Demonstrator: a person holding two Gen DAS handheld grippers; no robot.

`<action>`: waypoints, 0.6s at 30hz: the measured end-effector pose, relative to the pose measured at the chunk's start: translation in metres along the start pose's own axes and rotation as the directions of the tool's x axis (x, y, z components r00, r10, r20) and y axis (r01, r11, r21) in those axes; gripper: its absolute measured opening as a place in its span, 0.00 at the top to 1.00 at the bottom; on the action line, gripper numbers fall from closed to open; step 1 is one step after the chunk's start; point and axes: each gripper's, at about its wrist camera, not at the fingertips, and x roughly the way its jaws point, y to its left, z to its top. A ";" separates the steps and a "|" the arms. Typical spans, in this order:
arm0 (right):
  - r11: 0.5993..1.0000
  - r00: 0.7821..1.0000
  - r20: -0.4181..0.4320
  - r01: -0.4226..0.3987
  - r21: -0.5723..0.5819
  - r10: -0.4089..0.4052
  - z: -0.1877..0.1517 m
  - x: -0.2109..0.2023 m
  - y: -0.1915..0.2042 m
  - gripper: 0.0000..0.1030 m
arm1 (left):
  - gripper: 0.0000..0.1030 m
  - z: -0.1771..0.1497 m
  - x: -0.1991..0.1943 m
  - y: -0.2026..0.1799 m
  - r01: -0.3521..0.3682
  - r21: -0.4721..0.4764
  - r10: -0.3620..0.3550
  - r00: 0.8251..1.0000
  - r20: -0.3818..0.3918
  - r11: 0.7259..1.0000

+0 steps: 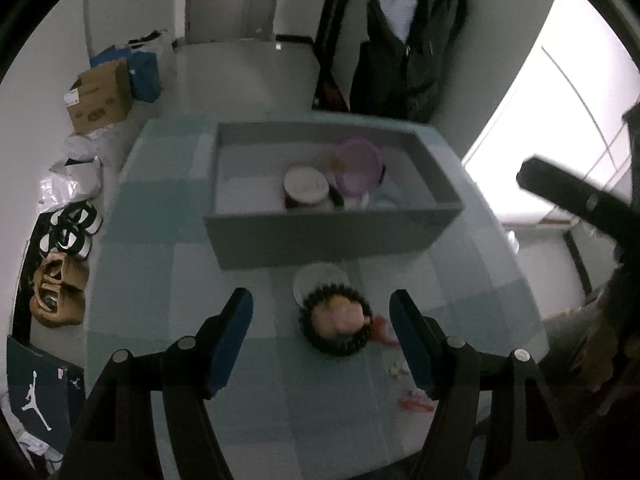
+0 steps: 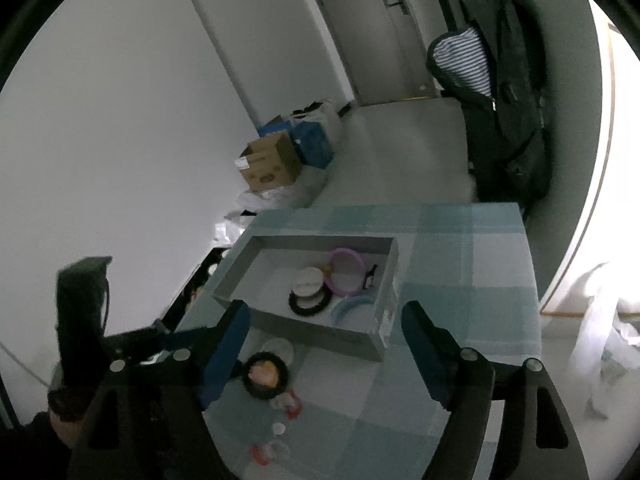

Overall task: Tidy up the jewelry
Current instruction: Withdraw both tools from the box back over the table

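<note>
Both tongs, left (image 1: 322, 334) and right (image 2: 326, 344), stood apart, empty. Advice: straddle bead ring (image 1: 335, 322) squarely before closing, then lift into box (image 1: 332, 236).

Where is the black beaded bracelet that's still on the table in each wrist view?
Left wrist: black beaded bracelet low centre, between the open fingers, just in front of the grey box.
Right wrist: bracelet lower left, beside the left finger, in front of the box.
Shared landmark: the grey box.
</note>
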 end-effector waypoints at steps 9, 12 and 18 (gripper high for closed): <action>1.000 1.000 -0.003 0.007 -0.004 -0.007 -0.005 -0.007 -0.001 0.21 | 0.35 -0.007 0.022 -0.005 -0.049 0.049 0.054 0.994 -0.096 0.998; 1.000 1.000 -0.003 0.009 -0.008 -0.009 -0.006 -0.008 -0.002 0.21 | 0.35 -0.010 0.027 -0.008 -0.070 0.082 0.079 0.990 -0.115 0.994; 1.000 1.000 -0.004 0.007 -0.011 -0.007 -0.006 -0.009 -0.003 0.21 | 0.35 -0.012 0.028 -0.013 -0.108 0.148 0.124 0.987 -0.103 0.983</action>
